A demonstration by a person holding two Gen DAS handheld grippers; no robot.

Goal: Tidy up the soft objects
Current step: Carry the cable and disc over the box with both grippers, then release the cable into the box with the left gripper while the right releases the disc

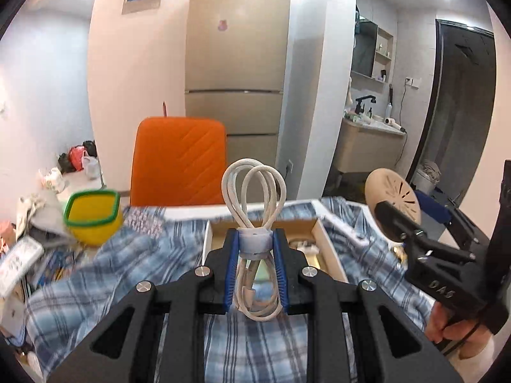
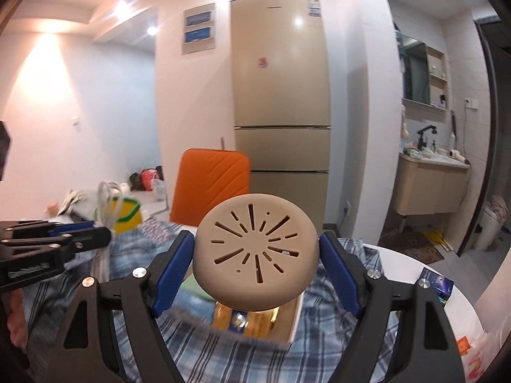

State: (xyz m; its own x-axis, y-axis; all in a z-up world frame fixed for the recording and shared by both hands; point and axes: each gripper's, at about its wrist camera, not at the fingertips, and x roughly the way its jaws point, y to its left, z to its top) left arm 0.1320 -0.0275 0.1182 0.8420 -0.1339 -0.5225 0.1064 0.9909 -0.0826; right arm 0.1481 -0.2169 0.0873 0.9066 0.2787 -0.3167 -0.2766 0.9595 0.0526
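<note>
Two grips: left hand-held gripper clamped on coiled cable; right hand-held gripper squeezing beige slotted disc, slots fully visible only from right wrist.

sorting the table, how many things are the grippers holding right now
2: a coiled white cable in the left gripper, a beige slotted disc in the right gripper.

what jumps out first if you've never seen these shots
The left tongs are clamped on a coiled white cable, held up over the blue plaid cloth. The right tongs grip a round beige slotted disc above an open cardboard box. Behind them stand an orange chair back and a tall beige fridge.
</note>
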